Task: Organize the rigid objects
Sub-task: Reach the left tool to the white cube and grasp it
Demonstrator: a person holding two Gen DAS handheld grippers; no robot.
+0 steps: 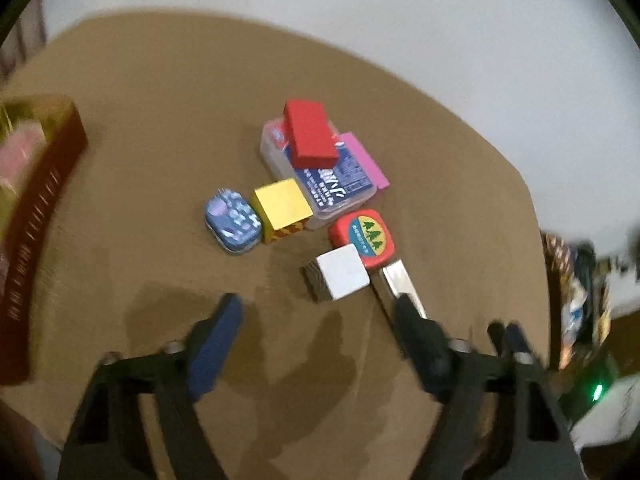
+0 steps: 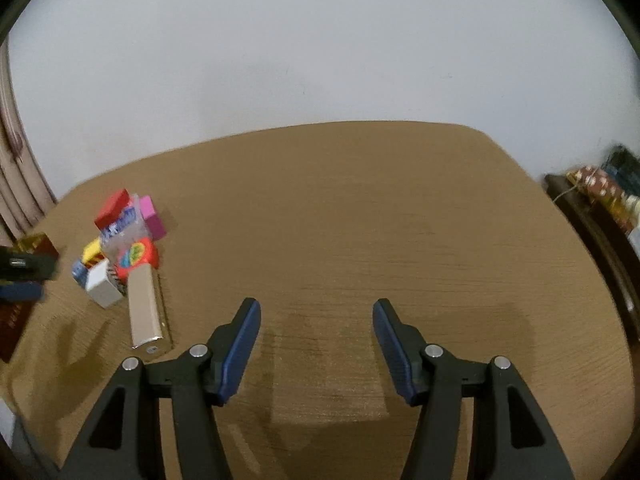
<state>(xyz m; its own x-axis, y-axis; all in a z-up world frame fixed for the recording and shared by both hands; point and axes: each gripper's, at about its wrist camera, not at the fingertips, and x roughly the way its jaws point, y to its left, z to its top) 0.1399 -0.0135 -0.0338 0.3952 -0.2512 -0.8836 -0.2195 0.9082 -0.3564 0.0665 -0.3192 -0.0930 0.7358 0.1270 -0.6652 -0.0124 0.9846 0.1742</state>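
The white block sits on the table at the near edge of the pile, just ahead of the left gripper — spread, empty — and looks light, stiff, perhaps slick-faced — best pinched across opposite flat sides; the right gripper hangs spread, empty too.

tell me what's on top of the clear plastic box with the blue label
A red rectangular block lies on the clear plastic box, covering part of its blue label. What the box holds cannot be seen.
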